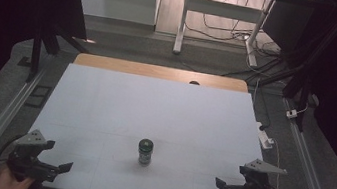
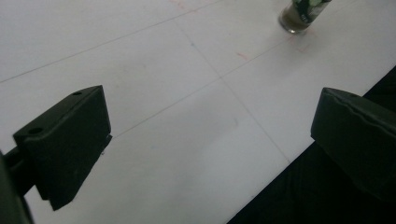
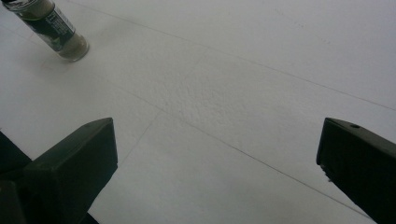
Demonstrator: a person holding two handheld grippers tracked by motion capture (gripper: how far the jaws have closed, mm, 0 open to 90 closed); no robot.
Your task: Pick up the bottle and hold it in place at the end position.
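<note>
A small glass jar [image 1: 145,152] with a dark lid stands upright on the white table top [image 1: 154,107], near the front middle. The jar's base [image 2: 299,16] peeks in at the top of the left gripper view, and the jar [image 3: 51,30] lies at the top left of the right gripper view. My left gripper [image 1: 57,166] hovers at the front left corner, jaws wide apart, nothing between them. My right gripper [image 1: 226,186] sits at the front right corner, equally open and empty. Both are well clear of the jar.
A wooden strip [image 1: 160,71] borders the table's far edge. Metal rails [image 1: 6,116] run along both sides. A white power strip [image 1: 265,139] with cables lies off the right edge. Desk legs [image 1: 182,21] and cables stand on the floor beyond.
</note>
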